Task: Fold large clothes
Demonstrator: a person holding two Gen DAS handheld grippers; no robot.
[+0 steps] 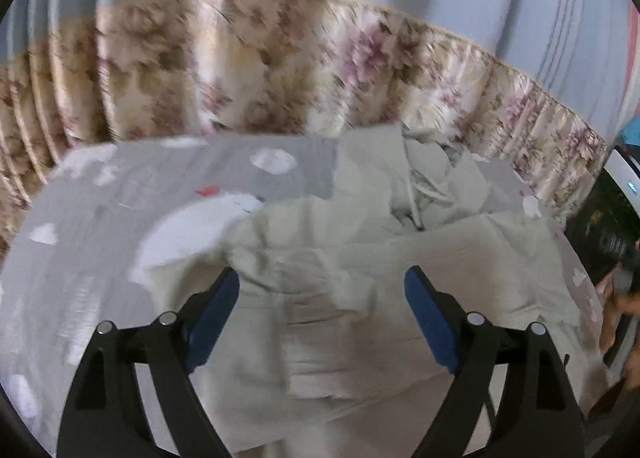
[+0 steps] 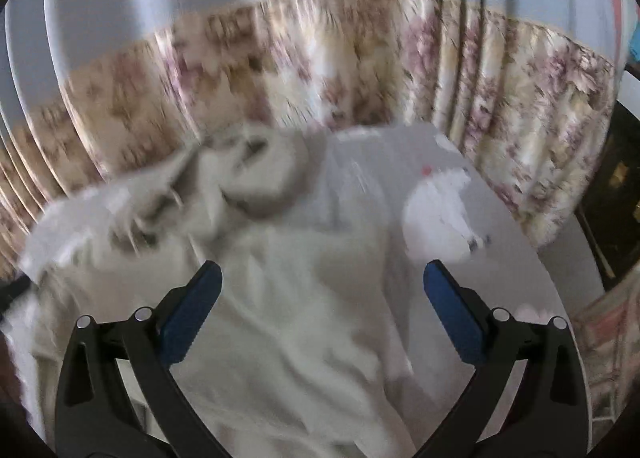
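Pale cotton garment [image 1: 360,258] lying crumpled below both claws, hood end toward floral curtain [image 1: 240,69]; left gripper [image 1: 322,286] and right gripper [image 2: 322,278] both gaping, holding nothing

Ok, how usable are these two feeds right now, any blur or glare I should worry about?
Left wrist view: the garment and the grey sheet are mildly smeared, the floral curtain more so; the jaws are sharp. Right wrist view: blur is heavier, the garment's bunched end is streaky. Both views bend straight lines and darken at the corners; no glare, light soft.
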